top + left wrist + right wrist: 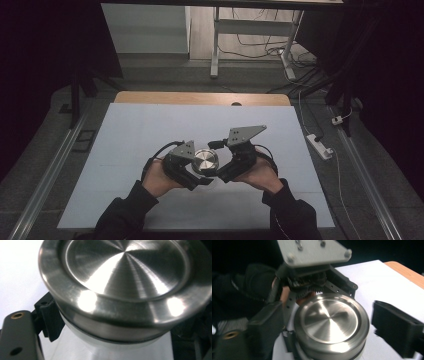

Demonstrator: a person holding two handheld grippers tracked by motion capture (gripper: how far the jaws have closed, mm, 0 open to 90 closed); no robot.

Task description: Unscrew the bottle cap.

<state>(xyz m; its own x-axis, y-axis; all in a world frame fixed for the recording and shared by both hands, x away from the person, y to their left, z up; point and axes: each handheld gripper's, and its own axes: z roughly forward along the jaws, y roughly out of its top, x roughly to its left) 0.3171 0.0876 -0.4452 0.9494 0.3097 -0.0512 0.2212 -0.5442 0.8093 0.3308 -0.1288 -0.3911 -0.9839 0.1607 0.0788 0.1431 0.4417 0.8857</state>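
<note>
A round steel container with a brushed metal lid (205, 161) is held above the white table mat (150, 125), near its front middle. My left gripper (199, 170) comes in from the left and is shut on the container's pale body just under the lid (125, 272); one black finger (51, 322) presses its side. My right gripper (218, 161) comes in from the right. Its two black jaws stand open on either side of the lid (329, 322); the right fingertip (397, 327) is blurred and stands apart from the rim. The left gripper's grey plate (312, 251) shows behind the container.
The mat covers a wooden table whose far edge (200, 98) is bare. Beyond it stand a metal desk frame (215, 45) and loose cables on the floor. A white power strip (320, 146) lies to the right of the table.
</note>
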